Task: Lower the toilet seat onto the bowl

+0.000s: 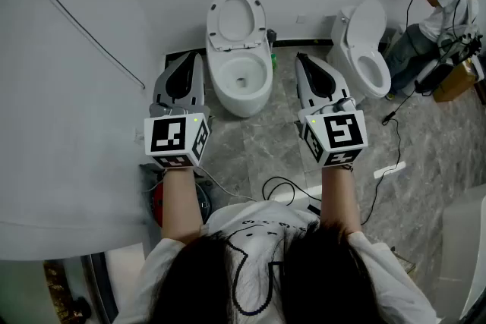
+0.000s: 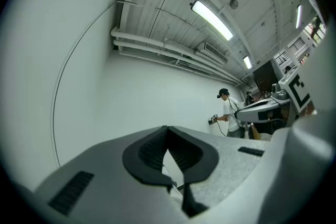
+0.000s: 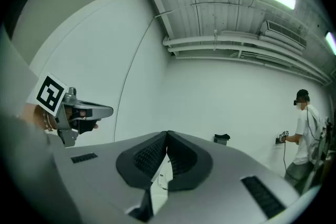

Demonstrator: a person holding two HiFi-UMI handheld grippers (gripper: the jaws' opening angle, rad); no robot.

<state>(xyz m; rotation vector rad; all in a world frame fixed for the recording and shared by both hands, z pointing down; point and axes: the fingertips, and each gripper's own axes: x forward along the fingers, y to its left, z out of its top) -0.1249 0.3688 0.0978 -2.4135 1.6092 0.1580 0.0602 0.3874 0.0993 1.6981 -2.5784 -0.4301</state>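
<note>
In the head view a white toilet stands against the far wall, its seat (image 1: 217,20) raised upright above the open bowl (image 1: 219,84). My left gripper (image 1: 199,57) (image 2: 167,129) is held out to the left of the bowl, and my right gripper (image 1: 301,57) (image 3: 167,134) to the right of it. Both are shut with nothing between their jaws, and neither touches the toilet. Each gripper view looks slightly upward at the white wall and ceiling. A sliver of the white toilet (image 3: 159,184) shows below the right jaws.
A second white toilet (image 1: 365,49) stands to the right, with a person (image 1: 440,15) working at the wall beyond it. Cables (image 1: 285,186) trail over the grey tiled floor. A green bottle (image 1: 272,57) stands beside the bowl. A curved white wall (image 1: 68,125) fills the left.
</note>
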